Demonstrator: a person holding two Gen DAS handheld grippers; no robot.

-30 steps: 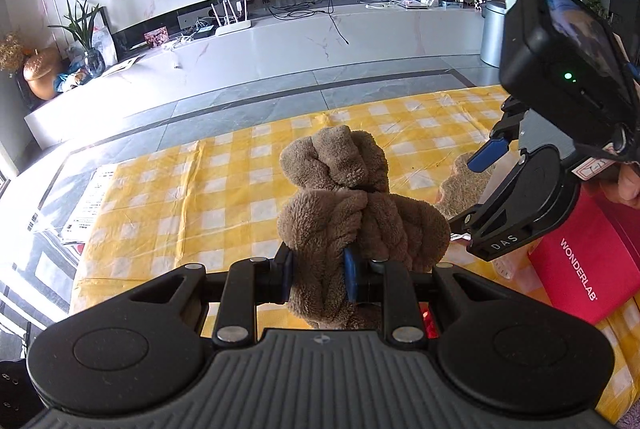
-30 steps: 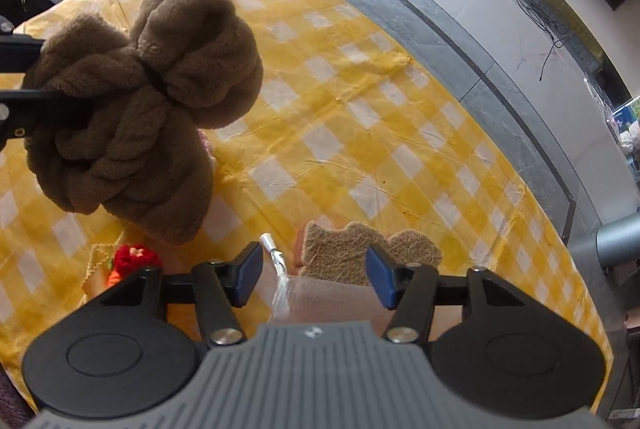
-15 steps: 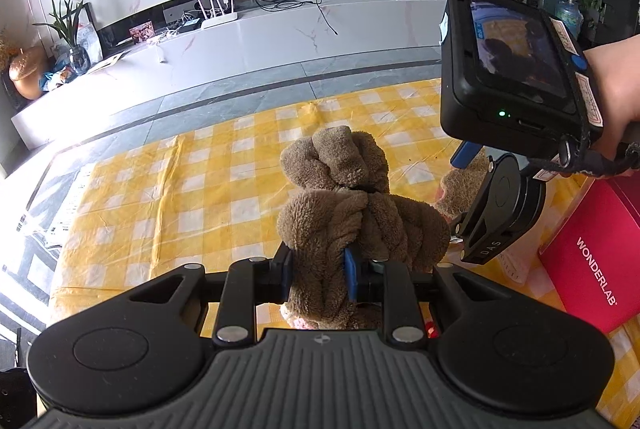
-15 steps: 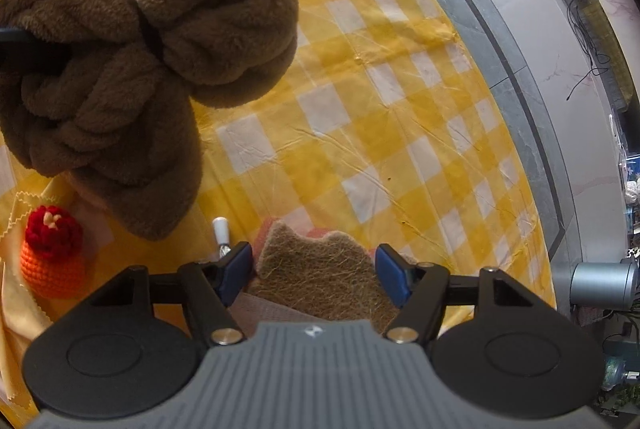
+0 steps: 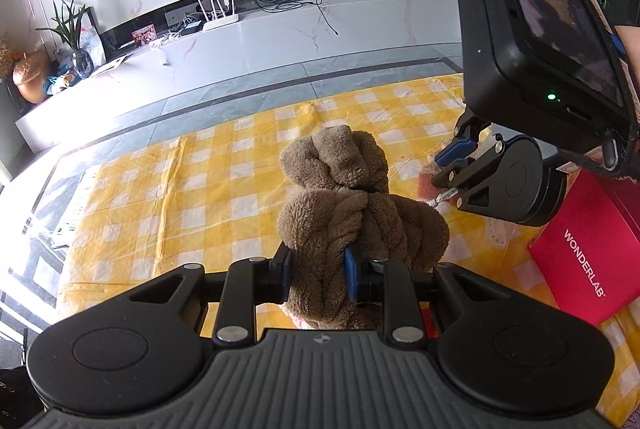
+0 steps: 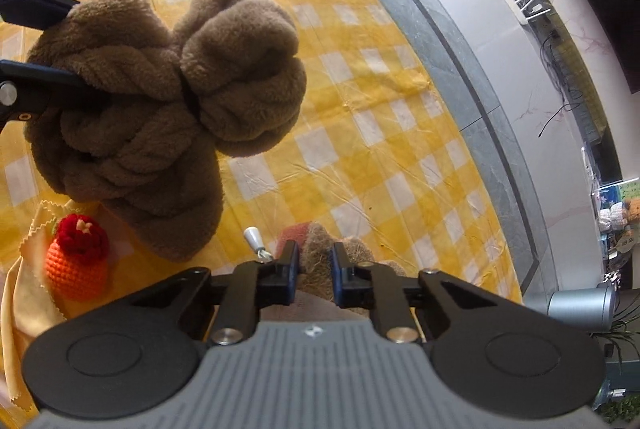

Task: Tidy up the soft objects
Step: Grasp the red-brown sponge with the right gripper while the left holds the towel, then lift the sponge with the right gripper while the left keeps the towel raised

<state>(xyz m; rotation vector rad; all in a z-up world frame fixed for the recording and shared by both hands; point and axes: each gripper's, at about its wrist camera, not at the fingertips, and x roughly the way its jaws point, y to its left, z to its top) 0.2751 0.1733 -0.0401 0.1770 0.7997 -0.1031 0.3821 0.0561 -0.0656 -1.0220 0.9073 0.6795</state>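
Living room beyond, with dark screen and long white console; nearer, table (image 5: 224,165) under yellow-checked cloth.

Left wrist view: left hand-held gripper (image 5: 318,275) clamped on lower lobe of brown towel bundle (image 5: 344,189), bundle raised clear of cloth, upper lobe standing above the pads. Grip low on the bundle, probably to keep the tied shape intact during carrying. Right hand-held gripper (image 5: 450,165) angled down at right, tips on a fibrous scrub pad (image 5: 426,185) lying on cloth. Red box (image 5: 584,249) flat at table's right edge, likely the destination; not confirmed.

Right wrist view: right hand-held gripper (image 6: 316,267), jaws just closing, now pinched on upper edge of scrub pad (image 6: 320,249), pad not lifted. Edge hold judged suited to peeling a flat item off cloth. Small metal piece (image 6: 254,239) just beside left jaw, not gripped. Crocheted strawberry (image 6: 78,257) on yellow cloth square (image 6: 24,269), near, untouched. Towel bundle (image 6: 160,101) overhead at left, apart from pad.
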